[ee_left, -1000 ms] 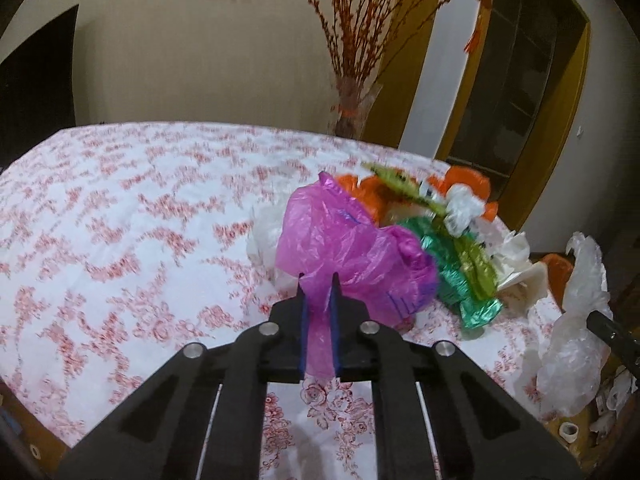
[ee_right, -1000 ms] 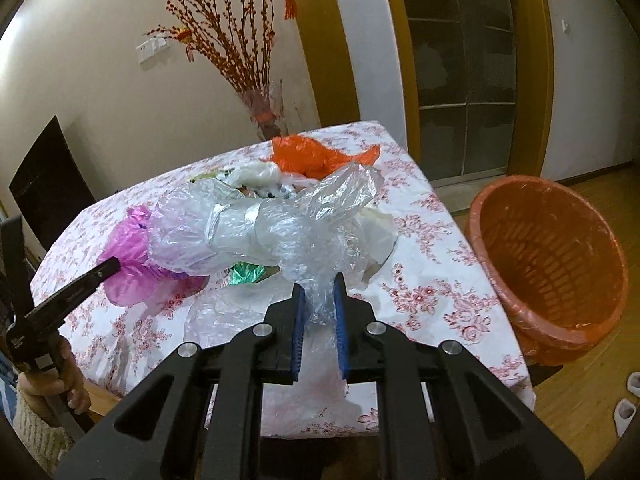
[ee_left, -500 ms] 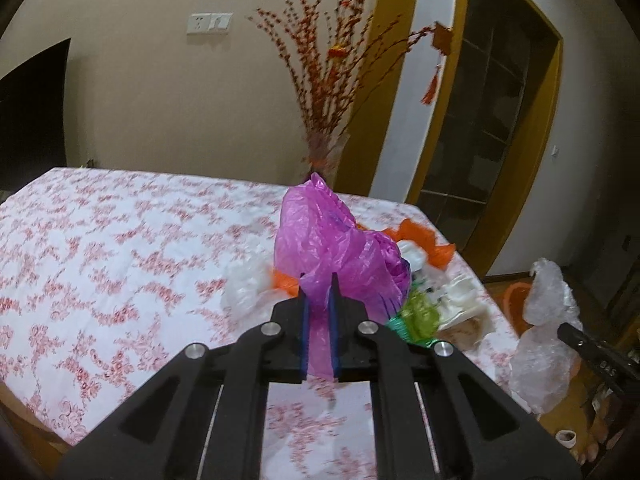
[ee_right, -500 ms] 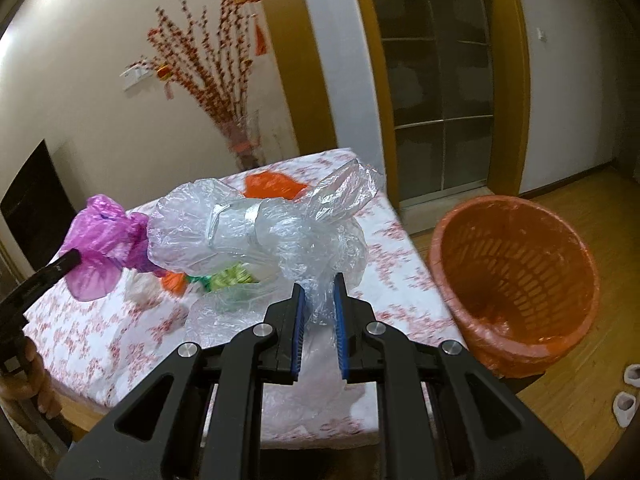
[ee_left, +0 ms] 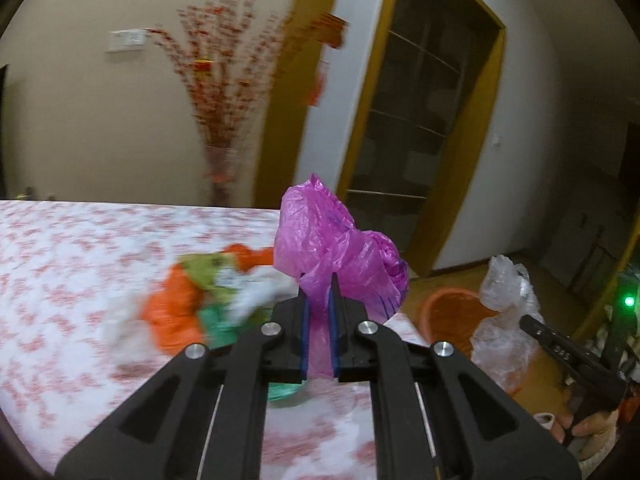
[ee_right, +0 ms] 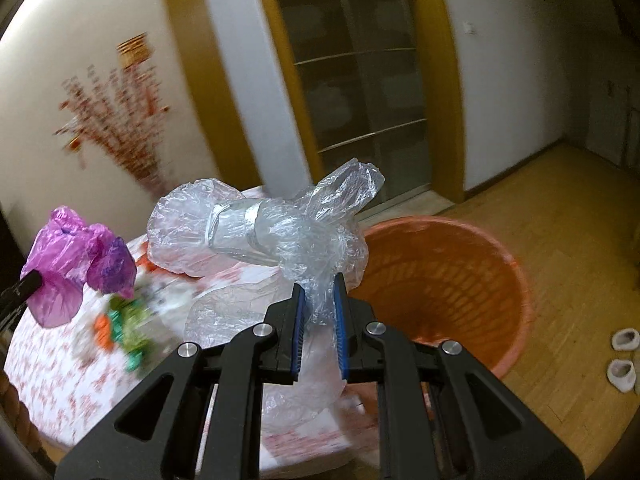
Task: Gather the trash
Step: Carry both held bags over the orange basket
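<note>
The purple plastic bag (ee_left: 340, 248) is bunched into a crinkled lump and held in the air above the near right part of the table (ee_left: 72, 248), its thin film pinched between the blue-padded jaws of the left gripper (ee_left: 319, 304), which are nearly closed with only the film between them. The clear plastic bag (ee_right: 264, 232), a wrinkled see-through bundle with a band of silvery tape around its middle, is clamped the same way by the right gripper (ee_right: 318, 300); its jaws stand a little apart, filled by the gathered plastic, and more clear film hangs below them.

The clear bag hangs just left of the rim of the orange basket (ee_right: 452, 288), a round, ribbed plastic tub with latticed walls, standing on the wooden floor (ee_right: 560, 240) just beyond the table's right edge. The basket's mouth is open and nothing covers it. To its right the floor lies bare out to a pair of white slippers (ee_right: 622, 354) near the edge of view.

On the table, a white cloth with a red flower print carries a blurred heap of remaining trash (ee_left: 200, 296) in orange, green and white, lying left of and behind the purple bag. At the table's far side stand red-berried branches in a vase (ee_left: 220, 120), before a beige wall and a yellow-framed glass door (ee_right: 352, 92).
</note>
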### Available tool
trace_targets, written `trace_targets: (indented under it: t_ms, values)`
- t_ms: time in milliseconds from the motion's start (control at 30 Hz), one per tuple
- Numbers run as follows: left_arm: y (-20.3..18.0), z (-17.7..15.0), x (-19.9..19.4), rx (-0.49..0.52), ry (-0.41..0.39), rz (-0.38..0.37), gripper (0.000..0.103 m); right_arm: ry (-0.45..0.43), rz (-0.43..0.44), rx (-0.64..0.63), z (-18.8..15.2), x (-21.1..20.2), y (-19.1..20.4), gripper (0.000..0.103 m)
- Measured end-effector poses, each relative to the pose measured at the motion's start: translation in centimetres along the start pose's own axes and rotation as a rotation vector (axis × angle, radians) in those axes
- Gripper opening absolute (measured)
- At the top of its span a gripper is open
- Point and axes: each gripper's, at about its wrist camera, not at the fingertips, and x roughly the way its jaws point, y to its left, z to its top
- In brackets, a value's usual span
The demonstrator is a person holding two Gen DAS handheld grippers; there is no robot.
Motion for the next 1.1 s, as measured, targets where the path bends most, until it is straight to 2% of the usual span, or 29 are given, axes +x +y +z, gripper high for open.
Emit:
trace_targets:
  t_ms: [167, 400, 667, 1033, 1100]
  values:
    - [-4.3, -0.8, 4.2, 0.020, 0.052, -0.089, 0.009, -0.028, -0.097, 0.044, 0.8, 0.0, -3.6, 0.014]
    - [-10.3, -2.1, 9.8, 0.064, 0.126, -0.187, 0.009, -0.043, -0.175, 0.091, 1.7, 1.0, -7.5, 0.014]
    - [-14.8, -3.6, 14.6, 0.105, 0.187, -0.252, 0.009, -0.022, -0.194, 0.143, 1.9, 3.2, -8.7, 0.014]
    - [-17.4, -5.6, 17.2, 0.132, 0.256, -0.291, 0.010, 0.018, -0.195, 0.185, 2.6, 4.9, -8.9, 0.015]
    - [-17.9, -6.0, 17.4, 0.140, 0.269, -0.293, 0.011, 0.023, -0.192, 0.190, 2.8, 5.0, -8.9, 0.017]
